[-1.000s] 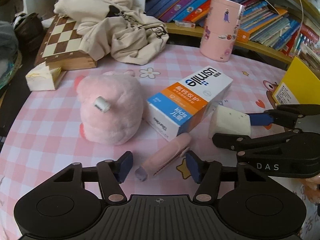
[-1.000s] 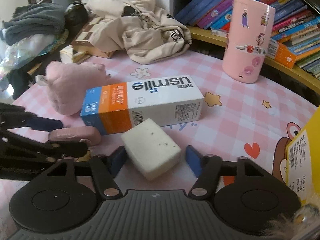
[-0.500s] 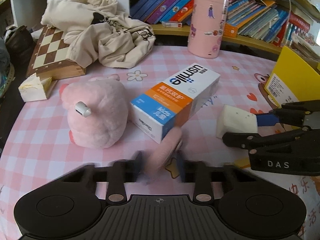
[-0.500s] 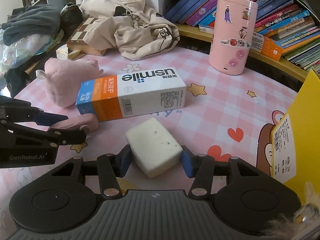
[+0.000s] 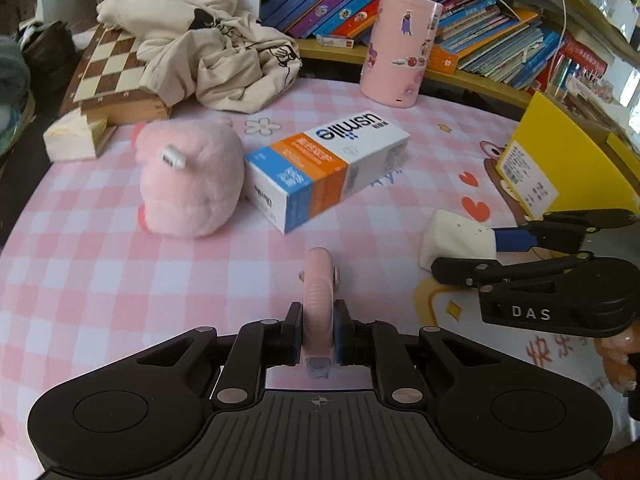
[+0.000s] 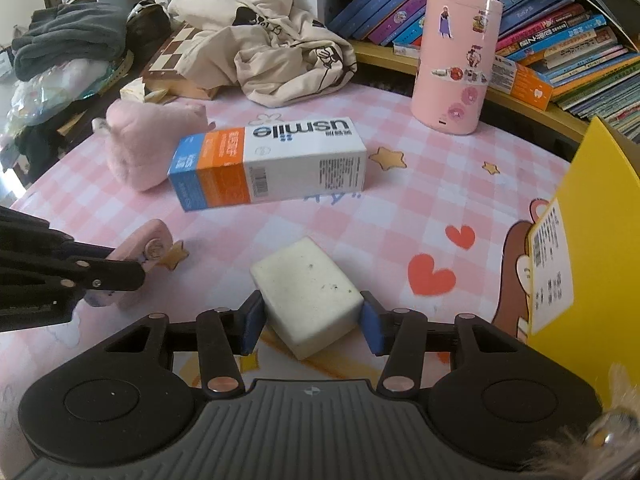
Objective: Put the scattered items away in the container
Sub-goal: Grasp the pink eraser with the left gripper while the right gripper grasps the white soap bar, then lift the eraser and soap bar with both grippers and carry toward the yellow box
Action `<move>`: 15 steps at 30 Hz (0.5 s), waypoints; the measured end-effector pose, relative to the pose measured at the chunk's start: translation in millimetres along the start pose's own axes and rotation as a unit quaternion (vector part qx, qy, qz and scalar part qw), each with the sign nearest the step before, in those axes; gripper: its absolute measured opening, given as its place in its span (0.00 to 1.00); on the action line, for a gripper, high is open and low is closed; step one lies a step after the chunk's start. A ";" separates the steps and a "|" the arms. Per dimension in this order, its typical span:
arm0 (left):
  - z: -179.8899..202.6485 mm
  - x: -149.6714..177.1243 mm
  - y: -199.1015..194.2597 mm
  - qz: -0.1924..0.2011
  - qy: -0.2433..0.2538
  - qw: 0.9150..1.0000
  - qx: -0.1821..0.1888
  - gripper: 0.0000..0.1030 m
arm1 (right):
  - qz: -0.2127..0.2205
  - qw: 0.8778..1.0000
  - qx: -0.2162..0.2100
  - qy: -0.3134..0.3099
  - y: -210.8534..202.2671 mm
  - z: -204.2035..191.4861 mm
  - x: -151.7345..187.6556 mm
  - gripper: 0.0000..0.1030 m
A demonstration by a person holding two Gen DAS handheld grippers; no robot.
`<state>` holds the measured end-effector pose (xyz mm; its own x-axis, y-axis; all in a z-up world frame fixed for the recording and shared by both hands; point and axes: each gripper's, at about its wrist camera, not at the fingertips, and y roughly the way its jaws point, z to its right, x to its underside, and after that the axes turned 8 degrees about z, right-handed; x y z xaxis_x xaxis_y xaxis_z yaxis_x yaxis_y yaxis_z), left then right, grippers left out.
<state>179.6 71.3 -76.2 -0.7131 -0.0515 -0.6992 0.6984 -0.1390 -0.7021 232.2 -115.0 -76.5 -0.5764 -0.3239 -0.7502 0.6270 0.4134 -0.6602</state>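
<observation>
My left gripper [image 5: 318,336] is shut on a slim pink case [image 5: 318,300], which points straight ahead between the pads, just above the pink checked tablecloth. In the right wrist view the same pink case [image 6: 140,256] shows at the left under the left gripper's fingers. My right gripper [image 6: 312,322] has its jaws closing on a white sponge block [image 6: 308,292], and both blue pads touch its sides. From the left wrist view, that sponge block [image 5: 456,240] is seen in the right gripper [image 5: 496,252]. A yellow container [image 6: 580,208] stands at the right edge.
A pink plush toy [image 5: 188,180] and a usmile box [image 5: 328,168] lie mid-table. A pink cylinder with stickers [image 5: 400,48] stands at the back. A chessboard [image 5: 112,68], a beige garment [image 5: 208,40] and a shelf of books [image 5: 500,32] line the far side.
The left jaws closed on the pink case, which now lies in line with the fingers. The right jaws narrowed onto the sponge. Both grippers drew back a little from the usmile box.
</observation>
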 end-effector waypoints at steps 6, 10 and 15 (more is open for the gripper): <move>0.4 8.0 -9.2 -0.004 -0.019 1.000 -0.002 0.13 | -0.002 1.000 -0.002 -0.011 -5.3 -6.1 3.2 0.45; -2.8 10.1 -17.1 0.000 -0.029 1.000 -0.007 0.13 | 0.003 1.000 -0.005 -0.018 -12.3 -11.2 3.4 0.45; -4.8 12.8 -30.7 0.009 -0.045 0.999 -0.005 0.13 | 0.008 1.000 -0.007 -0.022 -24.0 -16.5 5.4 0.45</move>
<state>149.3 79.6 -64.2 -0.7030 -0.1418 -0.6969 0.7111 -0.1270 -0.6915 205.4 -112.6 -64.1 -0.5431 -0.3537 -0.7615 0.6280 0.4310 -0.6480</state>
